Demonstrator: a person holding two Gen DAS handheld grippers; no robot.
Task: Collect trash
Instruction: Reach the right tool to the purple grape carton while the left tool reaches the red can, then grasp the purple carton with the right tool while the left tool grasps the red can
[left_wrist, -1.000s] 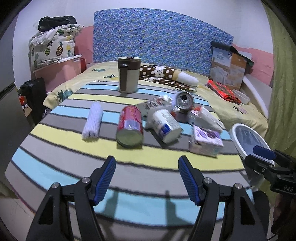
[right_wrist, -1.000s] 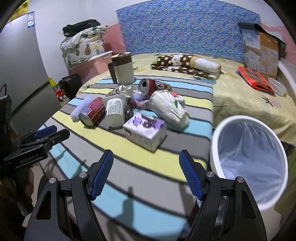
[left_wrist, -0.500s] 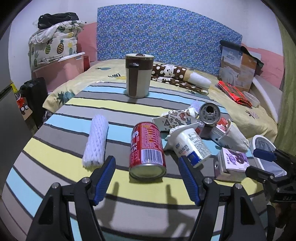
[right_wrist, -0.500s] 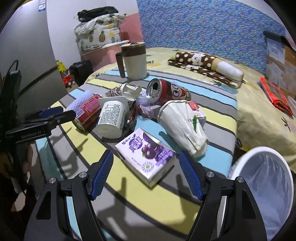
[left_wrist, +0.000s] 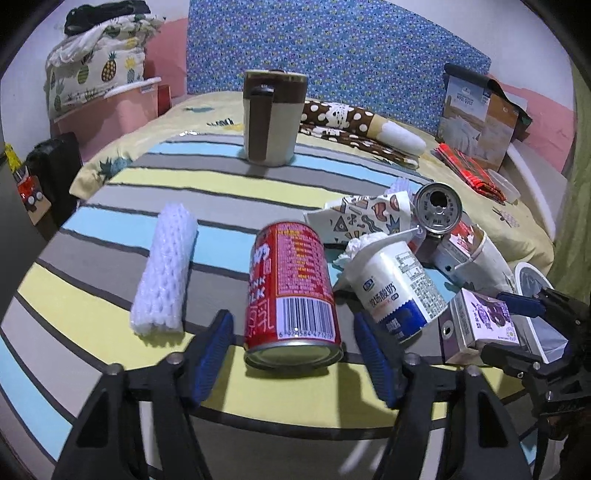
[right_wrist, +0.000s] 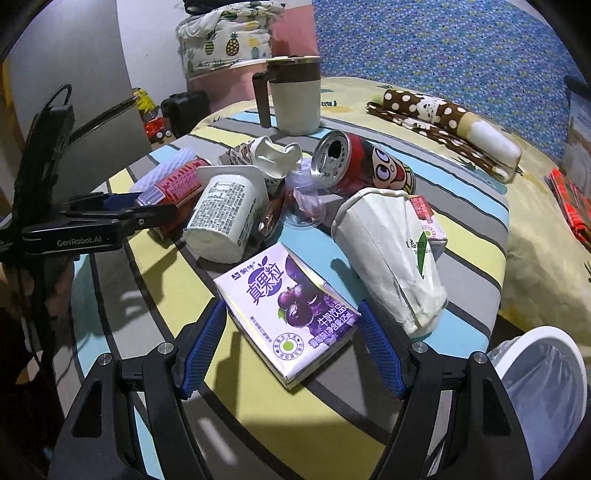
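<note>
Trash lies in a heap on the striped tabletop (left_wrist: 110, 229). A red can (left_wrist: 291, 280) lies on its side with its base between the fingers of my left gripper (left_wrist: 292, 321). The jaws are closing, and a gap shows on each side of the can. My right gripper (right_wrist: 291, 310) is open and straddles a purple drink carton (right_wrist: 288, 306) without pressing on it. Beside these lie a white yogurt cup (left_wrist: 395, 291), a crushed paper cup (right_wrist: 391, 258), a cartoon-printed can (right_wrist: 362, 162) and a white foam sleeve (left_wrist: 166, 269).
A white bin (right_wrist: 535, 373) with a clear liner stands at the table's right edge. A brown and cream lidded mug (left_wrist: 273, 114) stands upright at the far side. Behind it is a bed with a spotted roll (left_wrist: 354, 122) and a box (left_wrist: 476, 114).
Both grippers have moved forward and down to the heap. The left now straddles the red can with narrower jaws. The right now straddles the purple carton.
</note>
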